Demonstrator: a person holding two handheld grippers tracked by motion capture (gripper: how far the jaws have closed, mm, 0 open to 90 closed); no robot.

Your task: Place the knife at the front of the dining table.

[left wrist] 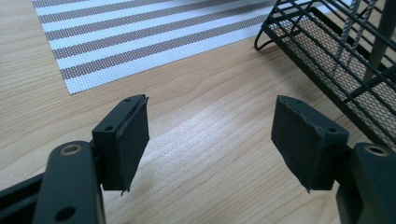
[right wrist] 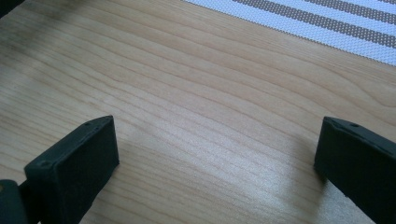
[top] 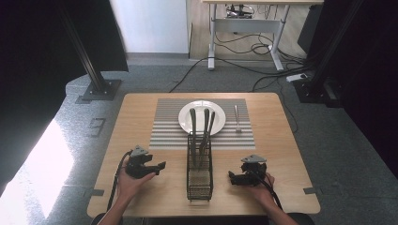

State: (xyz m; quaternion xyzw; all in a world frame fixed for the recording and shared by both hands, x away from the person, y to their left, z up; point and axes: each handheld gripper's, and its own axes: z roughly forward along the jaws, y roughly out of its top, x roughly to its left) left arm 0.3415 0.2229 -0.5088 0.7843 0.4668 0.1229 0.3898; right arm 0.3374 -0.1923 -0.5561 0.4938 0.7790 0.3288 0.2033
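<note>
Two hands at the near edge of a wooden bench (top: 141,112) each hold a black gripper on either side of a wire basket (top: 199,180). At left, the left gripper (top: 159,168) points toward the basket, its jaws spread wide with nothing between them; the left gripper view shows bare wood between the two pads (left wrist: 133,135), with the basket's mesh floor (left wrist: 345,60) just beyond the right-hand jaw and a corner of the striped placemat (left wrist: 140,42) ahead. At right, the right gripper (top: 232,177) also faces the basket, its jaws likewise wide apart and empty; the right gripper view shows only wood grain between them, with the placemat's edge (right wrist: 327,23) farther off.

Standing upright in the far end of the basket are three pieces of cutlery (top: 202,126), their tops leaning over a white plate (top: 218,117) that sits on the placemat (top: 164,126) just behind the basket. A fork (top: 237,118) lies flat on the placemat to the right of the plate, apart from it. Both grippers are near the basket but touch neither it nor the cutlery.
</note>
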